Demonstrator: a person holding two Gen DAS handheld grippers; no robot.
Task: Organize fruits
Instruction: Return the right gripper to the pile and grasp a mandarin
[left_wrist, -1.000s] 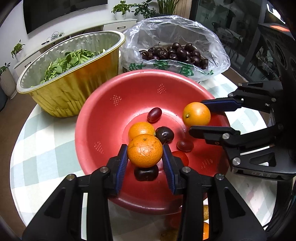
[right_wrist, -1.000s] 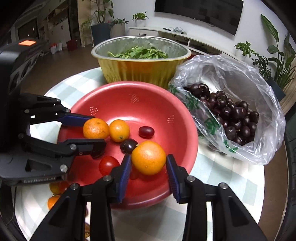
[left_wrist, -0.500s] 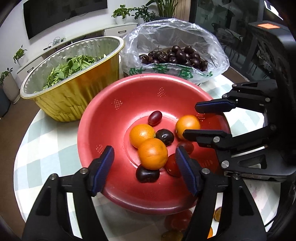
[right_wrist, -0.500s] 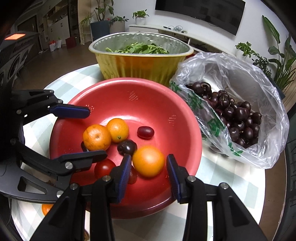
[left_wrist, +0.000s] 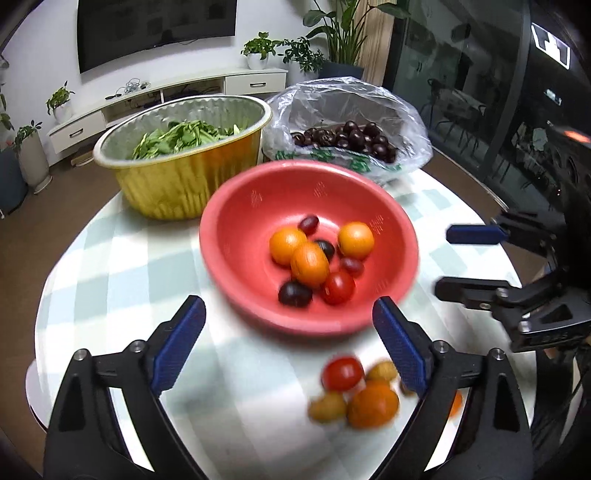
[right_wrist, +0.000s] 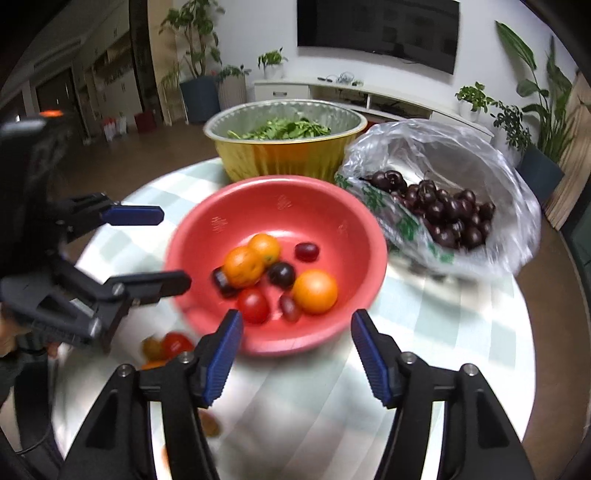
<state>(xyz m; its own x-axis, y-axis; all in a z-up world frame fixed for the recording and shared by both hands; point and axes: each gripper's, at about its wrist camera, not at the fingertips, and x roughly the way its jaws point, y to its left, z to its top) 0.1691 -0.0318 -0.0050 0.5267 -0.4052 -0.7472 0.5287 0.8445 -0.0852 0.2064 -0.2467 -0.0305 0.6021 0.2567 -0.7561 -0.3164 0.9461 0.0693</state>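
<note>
A red bowl (left_wrist: 236, 236) (right_wrist: 332, 206) on the round table holds three oranges (left_wrist: 309, 264) (right_wrist: 315, 291), a tomato (left_wrist: 338, 288), and several dark cherries and grapes. My left gripper (left_wrist: 288, 343) is open and empty, pulled back in front of the bowl. My right gripper (right_wrist: 295, 354) is open and empty, also pulled back from the bowl; it shows at the right of the left wrist view (left_wrist: 469, 260). A loose pile of fruit (left_wrist: 354, 391) lies on the table near the front: a tomato, an orange and small yellow fruits.
A gold foil basin of greens (left_wrist: 184, 155) (right_wrist: 284, 144) stands behind the bowl. A clear plastic bag of dark cherries (left_wrist: 351, 136) (right_wrist: 443, 218) lies beside it. The table has a pale checked cloth (left_wrist: 110, 266). Both views are motion-blurred.
Both grippers opened and let their oranges fall into the red bowl, then drew back and up away from it. The loose fruit pile came into view.
</note>
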